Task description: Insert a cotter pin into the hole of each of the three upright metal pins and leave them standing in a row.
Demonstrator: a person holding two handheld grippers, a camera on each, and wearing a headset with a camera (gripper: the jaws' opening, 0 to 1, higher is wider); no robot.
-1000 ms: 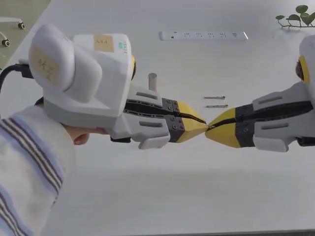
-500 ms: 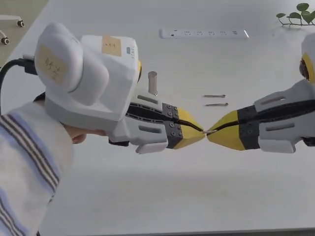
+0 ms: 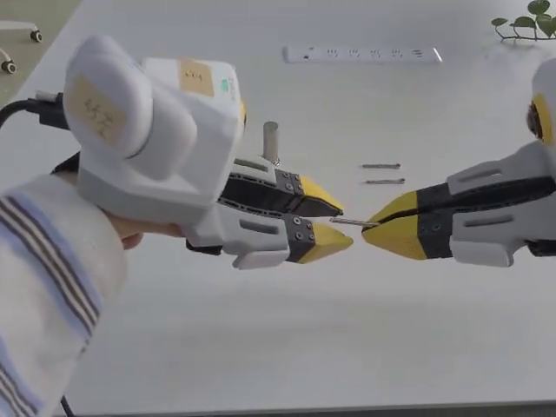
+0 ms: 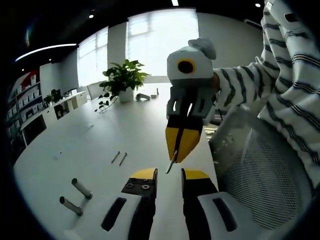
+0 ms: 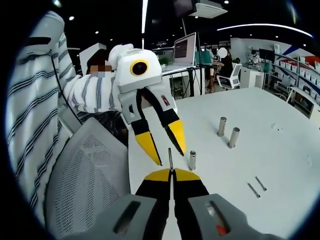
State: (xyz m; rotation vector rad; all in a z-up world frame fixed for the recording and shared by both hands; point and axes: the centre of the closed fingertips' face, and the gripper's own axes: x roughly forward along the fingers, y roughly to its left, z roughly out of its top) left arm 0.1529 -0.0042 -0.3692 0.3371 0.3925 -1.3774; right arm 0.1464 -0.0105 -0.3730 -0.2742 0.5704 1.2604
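My right gripper (image 3: pixel 368 228) comes in from the right, shut on a thin cotter pin (image 3: pixel 348 222) that sticks out leftward from its yellow tips. My left gripper (image 3: pixel 341 224) faces it with its jaws open around the pin's free end, not touching it. In the right gripper view the cotter pin (image 5: pixel 170 158) rises from my right gripper (image 5: pixel 171 173). Three metal pins stand upright on the table (image 5: pixel 192 160) (image 5: pixel 222 126) (image 5: pixel 233 137). One upright metal pin (image 3: pixel 270 142) shows behind the left gripper in the head view. Two spare cotter pins (image 3: pixel 382 174) lie beyond the tips.
A white power strip (image 3: pixel 360 56) lies at the table's far edge, and a potted plant (image 3: pixel 526 21) at the far right corner. A grey mesh chair (image 4: pixel 255 170) stands close to the table. A person's striped sleeve (image 3: pixel 43 287) is at the lower left.
The left gripper's jaws have parted and let go of the cotter pin. It was pinched tip to tip by both grippers before and now stays in the right gripper alone.
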